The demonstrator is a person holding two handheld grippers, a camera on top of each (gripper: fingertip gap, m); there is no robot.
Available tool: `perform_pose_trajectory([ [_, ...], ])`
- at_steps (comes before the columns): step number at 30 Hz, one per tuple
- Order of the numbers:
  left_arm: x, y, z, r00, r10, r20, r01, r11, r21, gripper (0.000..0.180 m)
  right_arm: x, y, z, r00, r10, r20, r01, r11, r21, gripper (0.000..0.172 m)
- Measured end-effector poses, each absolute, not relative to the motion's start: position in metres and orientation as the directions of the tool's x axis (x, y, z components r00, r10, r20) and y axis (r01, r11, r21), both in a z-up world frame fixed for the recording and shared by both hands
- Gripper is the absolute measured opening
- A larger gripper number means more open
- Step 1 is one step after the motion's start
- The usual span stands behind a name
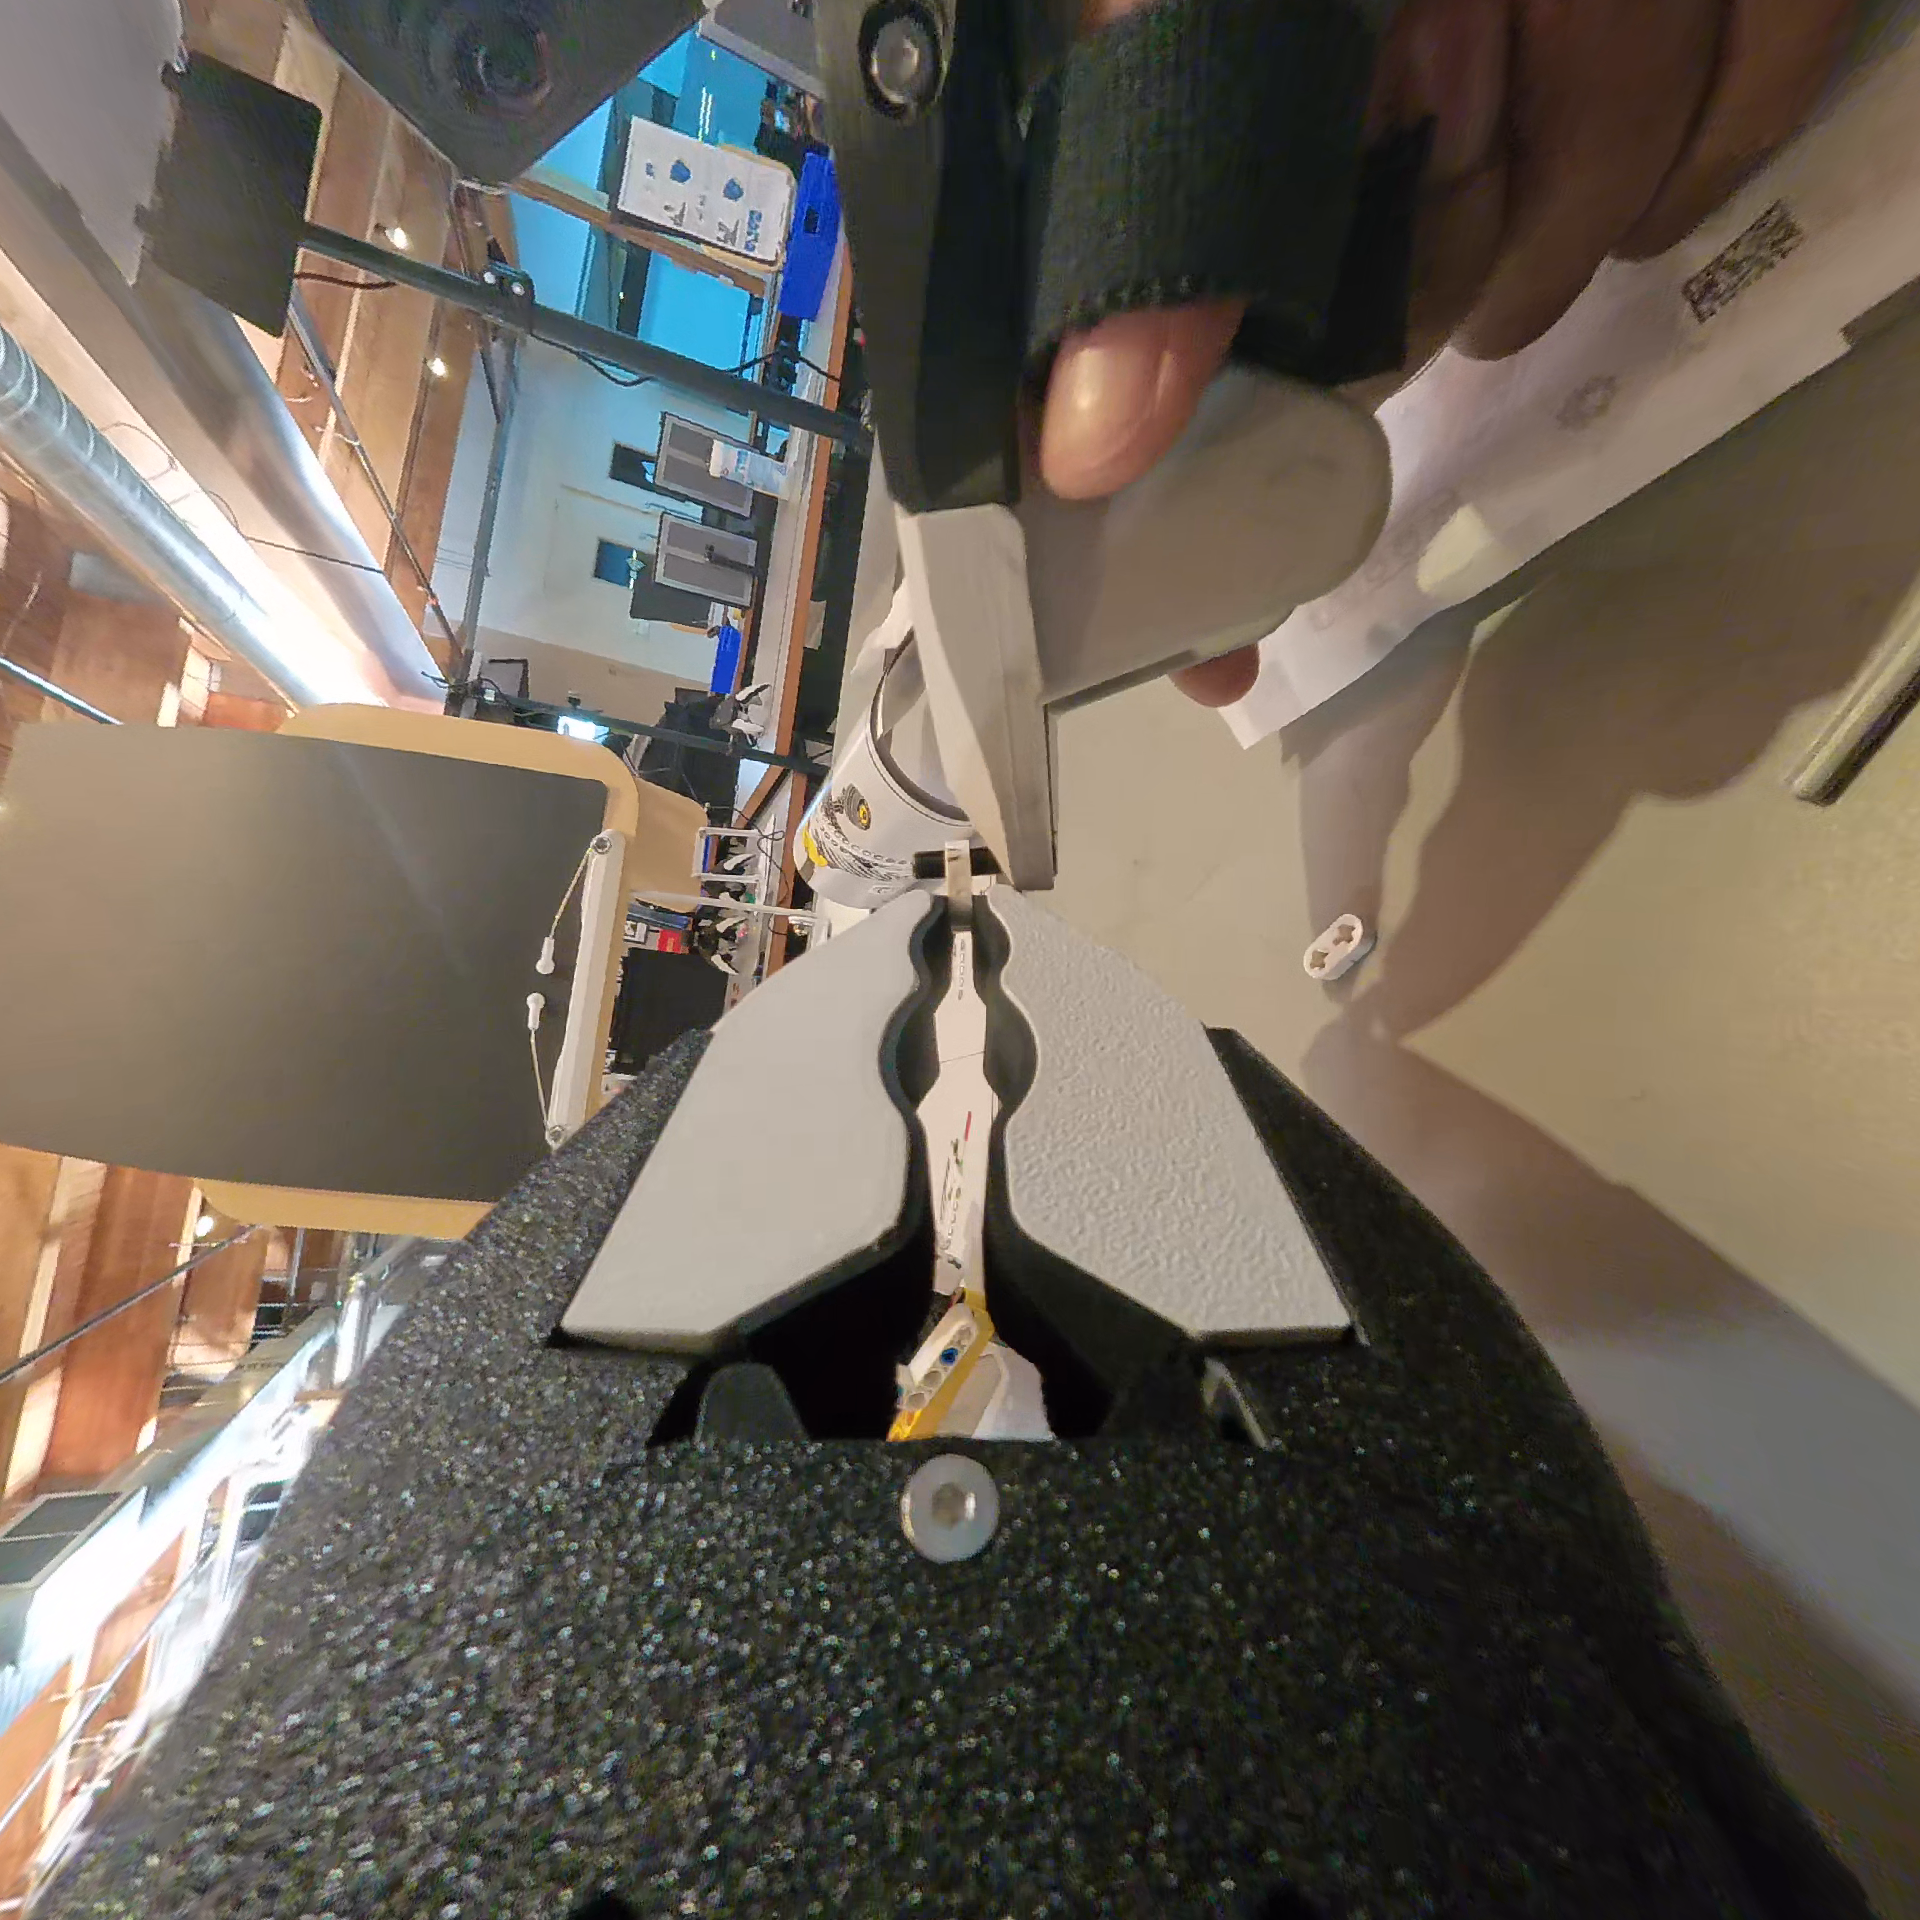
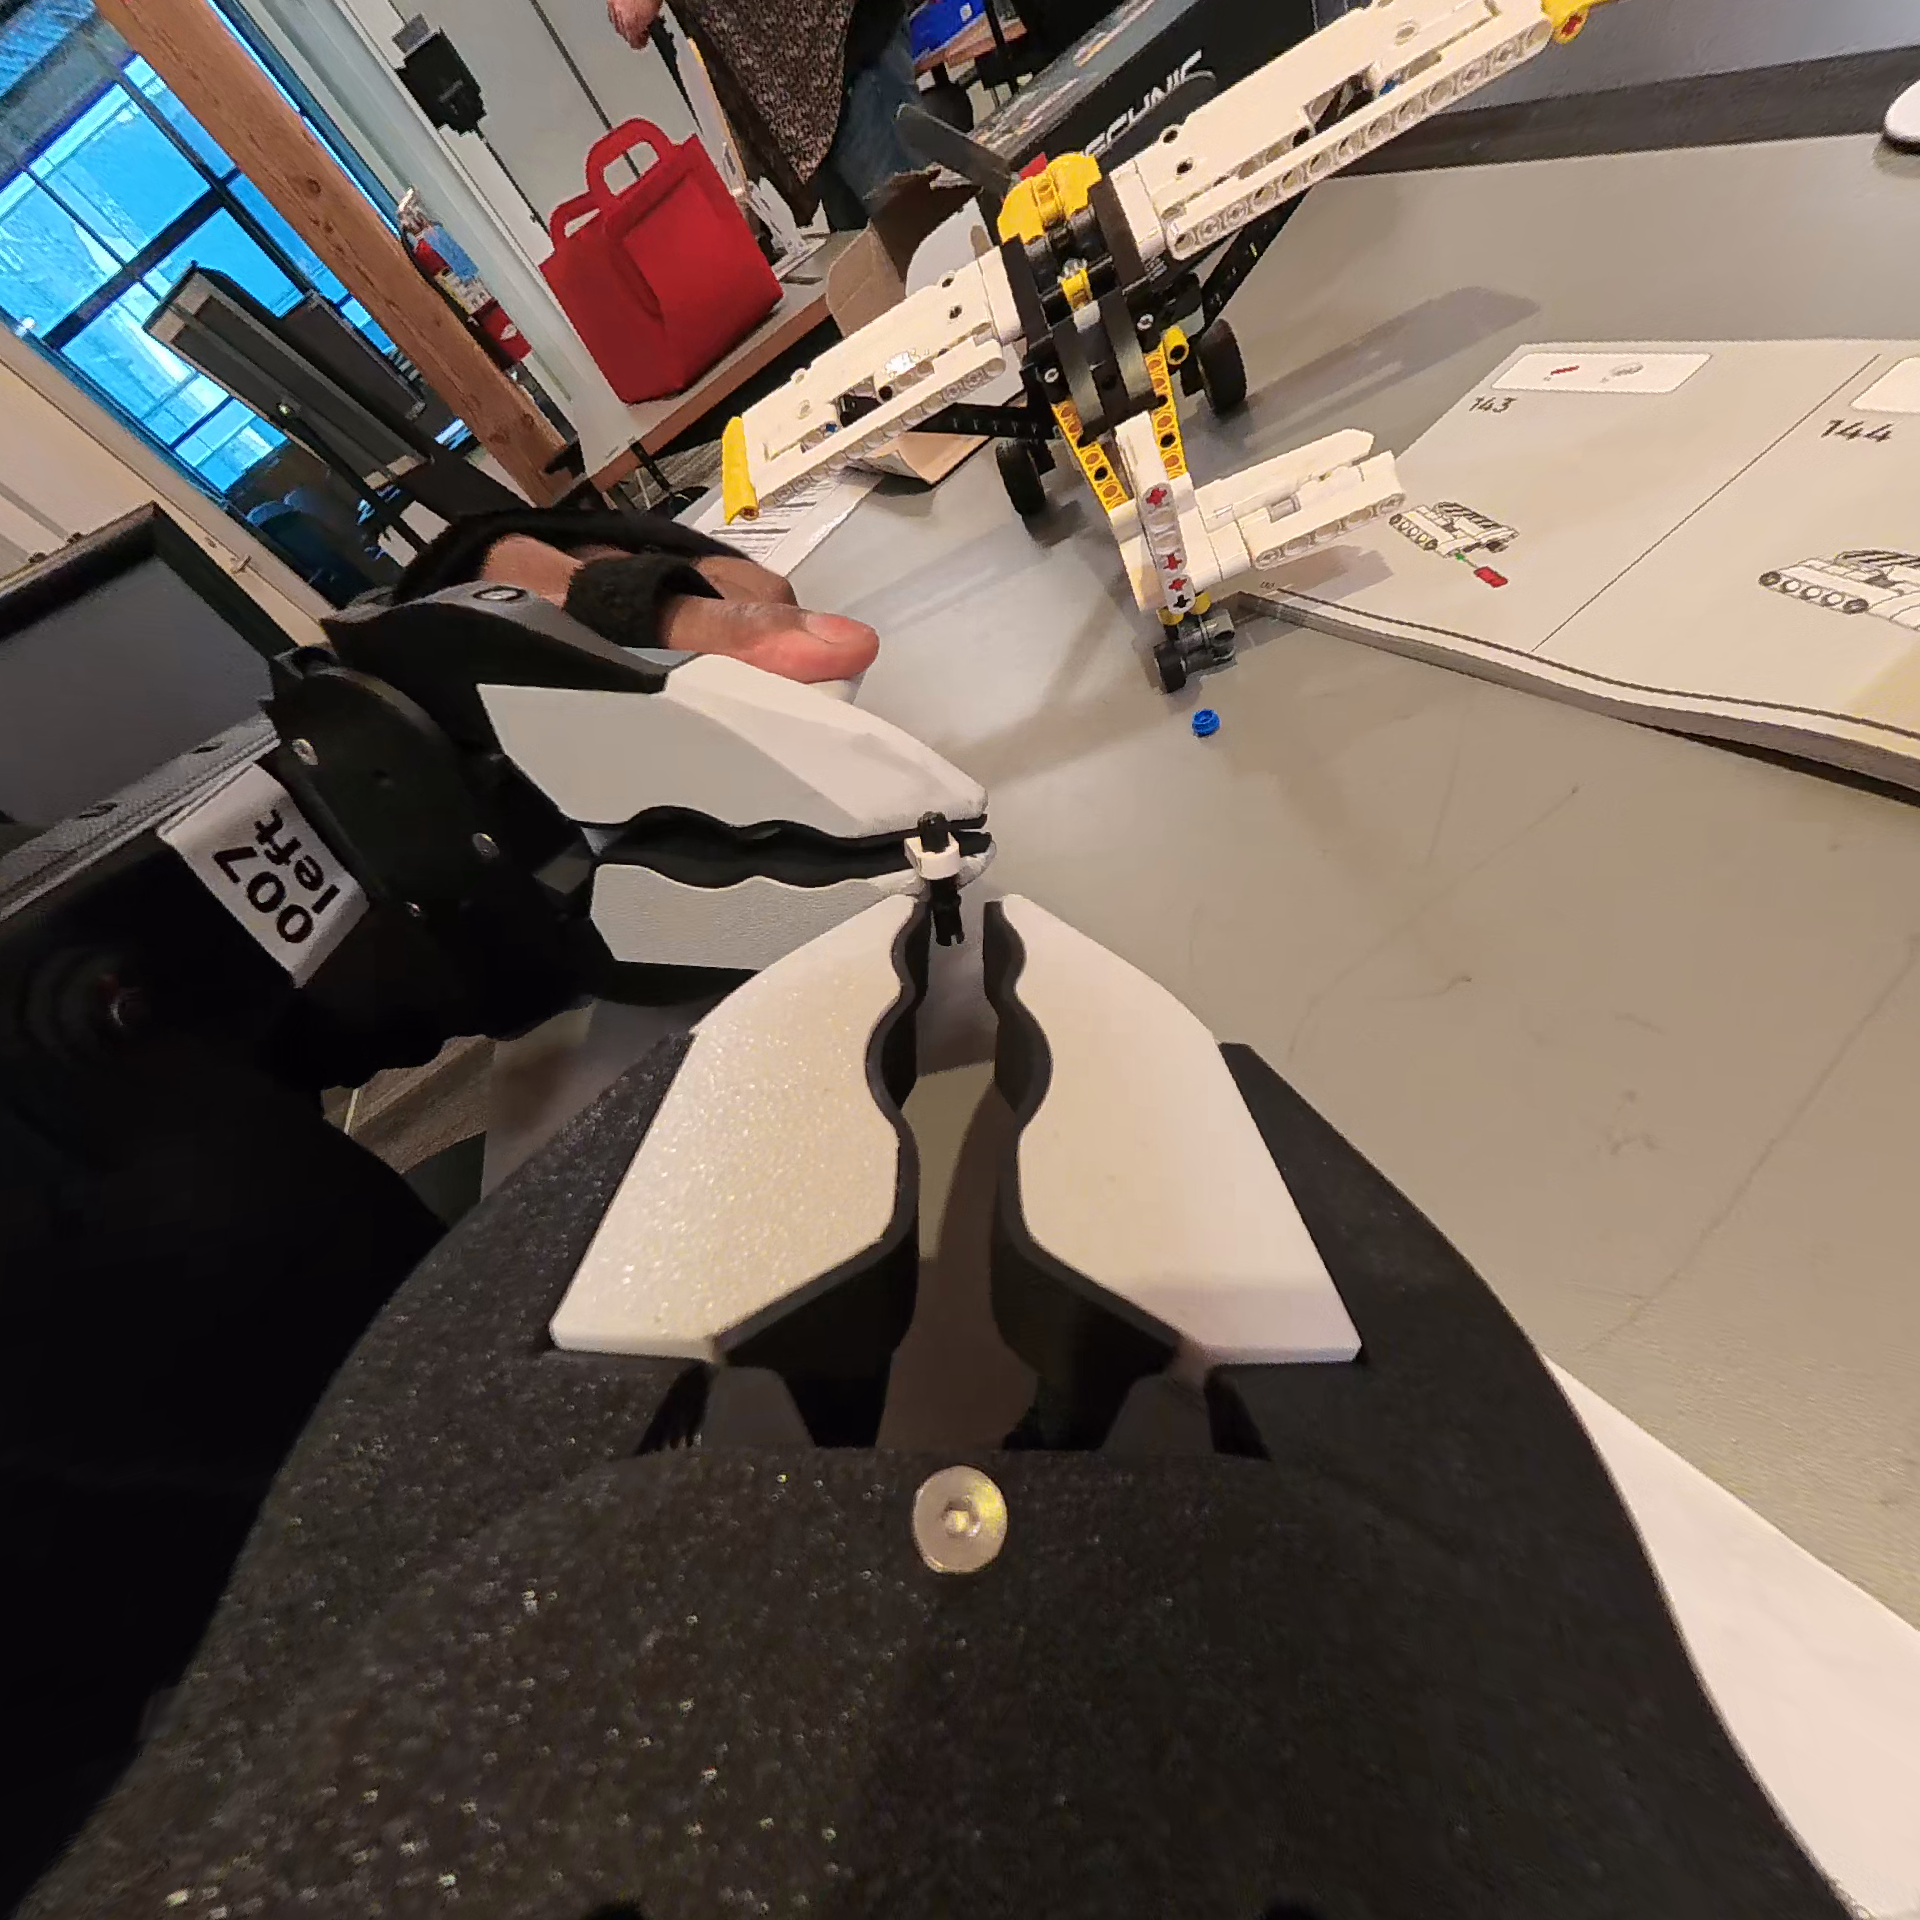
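White link (image 2: 932,854) with a black pin (image 2: 943,914) through it sits clamped at the very tips of my left claw (image 2: 961,840); both of its pads press on the link, and the claw is almost fully closed. The pin stands upright, its top just above the link and its lower end hanging down into the mouth of my right claw (image 2: 951,914). My right claw is slightly open: the pin end lies close to the left finger (image 2: 831,997) with a clear gap to the right finger (image 2: 1081,997), so it has hold of nothing.

In the left wrist view, the same link (image 1: 964,883) shows edge-on between my left claw's tips (image 1: 961,912), the pin (image 1: 935,862) pointing sideways, and the right claw's finger (image 1: 997,707) comes down just beside it, with a person's gloved hand (image 1: 1143,312) on its handle.

Both claws hover above the grey desk (image 2: 1455,987) near its left edge. Well apart, toward the far side, stands a white, yellow and black plane model (image 2: 1091,343). A small blue stud (image 2: 1205,722) lies on the desk just before the model's tail wheel. An open manual (image 2: 1662,540) lies at the right edge. A second white link (image 1: 1338,943) lies loose on the desk. A red bag (image 2: 655,270) stands on another table beyond.
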State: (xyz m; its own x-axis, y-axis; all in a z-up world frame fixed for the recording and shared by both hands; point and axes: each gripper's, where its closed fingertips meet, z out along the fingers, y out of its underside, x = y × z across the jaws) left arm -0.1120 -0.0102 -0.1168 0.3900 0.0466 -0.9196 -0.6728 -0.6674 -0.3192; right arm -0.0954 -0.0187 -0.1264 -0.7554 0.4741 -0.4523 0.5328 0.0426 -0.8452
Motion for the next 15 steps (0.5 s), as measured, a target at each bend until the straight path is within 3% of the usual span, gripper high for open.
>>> perform_pose_trajectory([
  [9,-0.1105,-0.0101,-0.1191,0.387,0.026,-0.922,-0.680,-0.667,-0.304,0.004,-0.0967,-0.0169,-0.1229,-0.765,0.486,-0.422,0.504,0.045,-0.863,0.013],
  [15,-0.1116,-0.0102,-0.1203,0.397,0.041,-0.917,-0.664,-0.677,-0.318,0.004,-0.0949,-0.0179,-0.1229,-0.780,0.483,-0.398,0.483,0.060,-0.874,0.005],
])
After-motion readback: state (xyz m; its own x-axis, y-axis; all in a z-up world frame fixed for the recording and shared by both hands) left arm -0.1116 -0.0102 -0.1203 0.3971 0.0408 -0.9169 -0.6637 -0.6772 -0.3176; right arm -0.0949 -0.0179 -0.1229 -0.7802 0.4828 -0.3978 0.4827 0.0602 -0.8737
